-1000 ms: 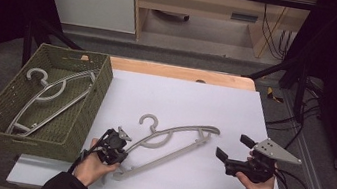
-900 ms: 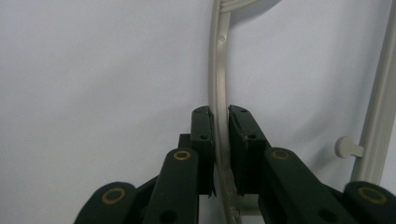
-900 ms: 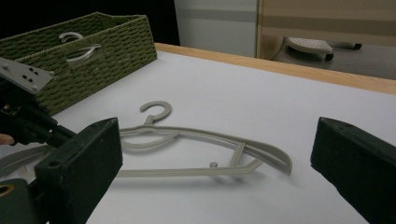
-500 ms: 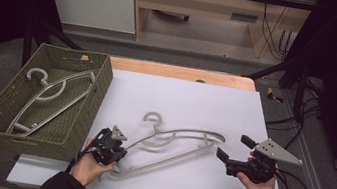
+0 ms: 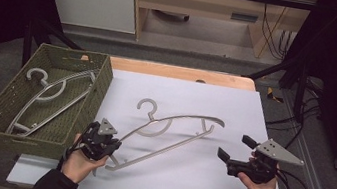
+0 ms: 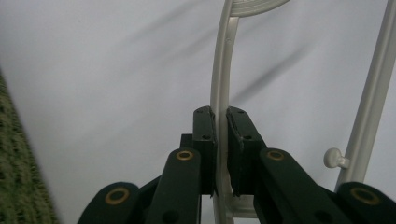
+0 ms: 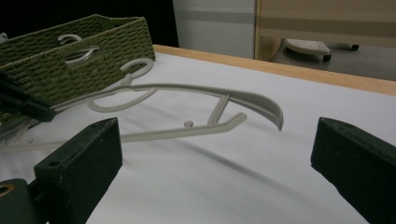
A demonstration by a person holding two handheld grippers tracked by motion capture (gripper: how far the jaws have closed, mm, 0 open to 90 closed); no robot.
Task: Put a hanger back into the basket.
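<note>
Left gripper (image 5: 107,147): jaws clamped on one arm of the grey hanger (image 5: 171,130), near its end, as the left gripper view confirms. The hanger (image 6: 223,70) is raised off the white table sheet (image 5: 183,187); its shadow falls on the sheet beneath, and its hook points toward the far edge. Right gripper (image 5: 234,150): jaws wide apart, nothing between them, held well clear of the hanger's other end. Green basket (image 5: 1,115) at the table's left holds a second hanger (image 5: 49,99).
</note>
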